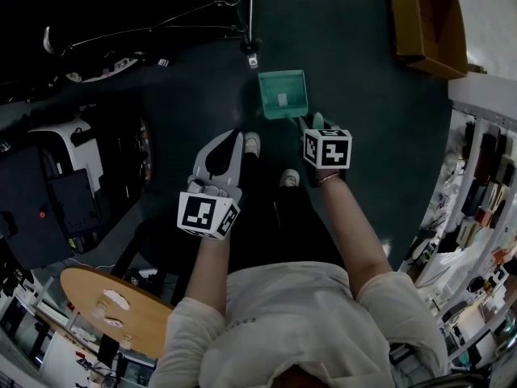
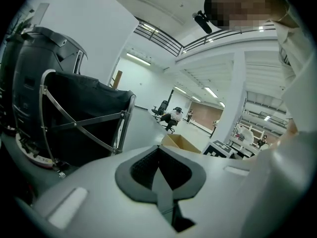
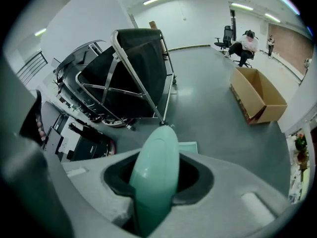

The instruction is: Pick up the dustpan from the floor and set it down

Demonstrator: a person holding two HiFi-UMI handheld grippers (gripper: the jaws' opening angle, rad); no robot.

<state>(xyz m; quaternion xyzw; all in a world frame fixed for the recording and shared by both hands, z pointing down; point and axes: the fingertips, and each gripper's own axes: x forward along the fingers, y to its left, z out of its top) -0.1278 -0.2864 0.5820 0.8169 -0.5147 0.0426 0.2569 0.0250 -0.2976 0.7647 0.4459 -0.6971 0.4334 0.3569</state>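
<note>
The green dustpan (image 1: 283, 94) lies flat on the dark floor just ahead of the person's feet. Its handle points back toward my right gripper (image 1: 312, 124). In the right gripper view the rounded green handle (image 3: 156, 172) stands between the jaws of my right gripper (image 3: 166, 135), which sit slightly apart around it rather than clamped. A strip of the pan (image 3: 189, 147) shows beyond them. My left gripper (image 1: 234, 140) hangs to the left of the dustpan, apart from it. In the left gripper view its jaws (image 2: 159, 151) meet in a line with nothing between them.
A black folding cart (image 1: 161, 31) on a metal frame stands just past the dustpan. An open cardboard box (image 1: 424, 23) is at the far right, shelving (image 1: 485, 192) along the right edge. A dark machine (image 1: 73, 184) and a round wooden table (image 1: 121, 309) are at the left.
</note>
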